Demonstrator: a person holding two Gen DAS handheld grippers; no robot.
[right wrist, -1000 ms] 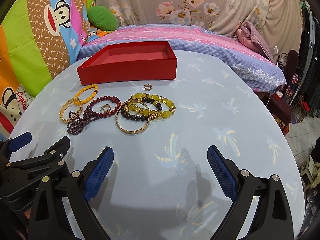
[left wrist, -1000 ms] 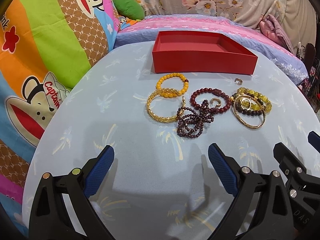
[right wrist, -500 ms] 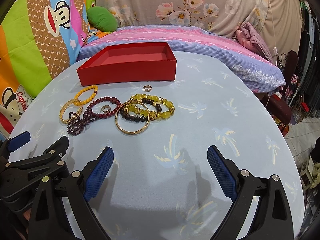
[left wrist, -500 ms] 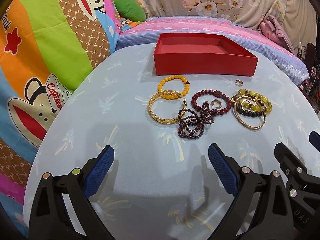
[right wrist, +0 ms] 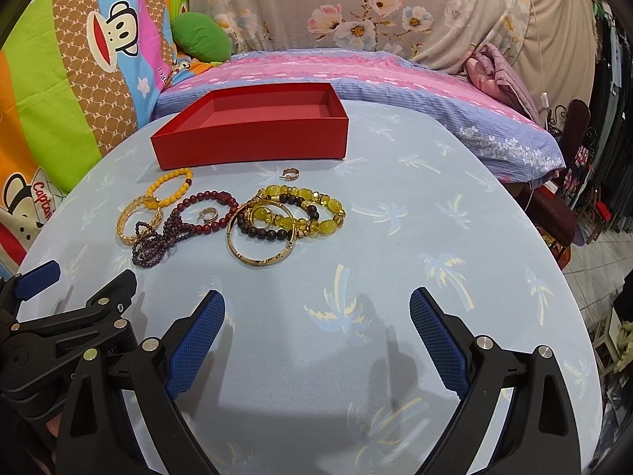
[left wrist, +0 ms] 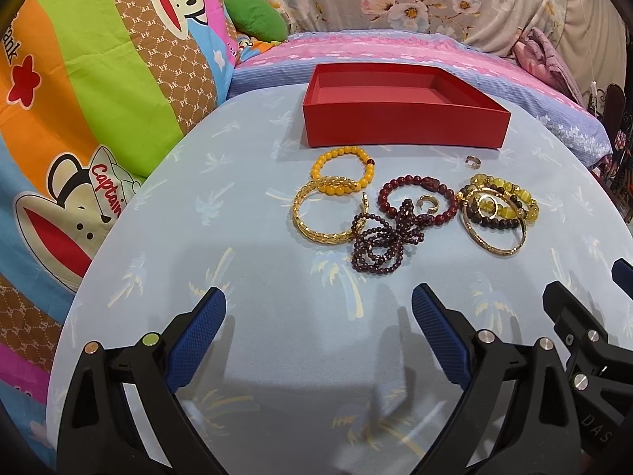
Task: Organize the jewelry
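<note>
An empty red box [left wrist: 403,126] stands at the far side of the round table; it also shows in the right wrist view [right wrist: 253,138]. In front of it lies jewelry: an orange bead bracelet [left wrist: 343,172], a gold bangle [left wrist: 322,215], a dark red bead bracelet [left wrist: 417,202], a dark purple bead strand [left wrist: 379,241], a yellow-and-dark bead pile with a gold bangle [left wrist: 496,213], and a small ring [left wrist: 472,161]. My left gripper [left wrist: 318,336] is open and empty, short of the jewelry. My right gripper [right wrist: 316,336] is open and empty, beside the left one.
The table [left wrist: 237,277] has a light blue palm-print cloth. A bed with pink-and-blue bedding [right wrist: 356,75] lies behind it. A bright cartoon quilt [left wrist: 79,99] is at the left. Dark furniture [right wrist: 565,213] stands off the right edge.
Both grippers have shifted slightly; the jewelry and box sit a little lower in the left wrist view. Nothing was taken hold of.
</note>
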